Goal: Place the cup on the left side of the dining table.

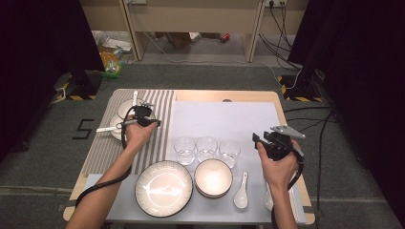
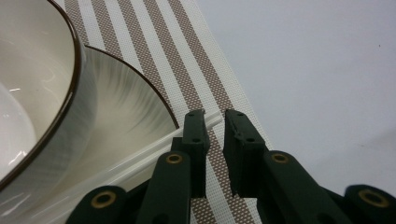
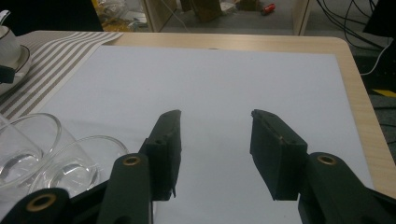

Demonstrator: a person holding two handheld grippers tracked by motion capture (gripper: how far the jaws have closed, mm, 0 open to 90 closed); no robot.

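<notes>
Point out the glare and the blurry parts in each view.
High view: lamp glare on the plate and bowl. Left gripper view: near bowl soft, out of focus, stripes sharp. Right gripper view: glasses blurred at the edge, sheet evenly lit.

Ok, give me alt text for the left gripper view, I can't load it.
The left gripper is shut on a slim white spoon handle that lies across a dark-rimmed white ceramic plate. A dark-rimmed white ceramic bowl sits on the plate, over a brown-and-white striped placemat.

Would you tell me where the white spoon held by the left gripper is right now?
In the high view the white spoon is at the table's left, over the striped placemat, its handle clamped in the left gripper beside the bowl.
</notes>
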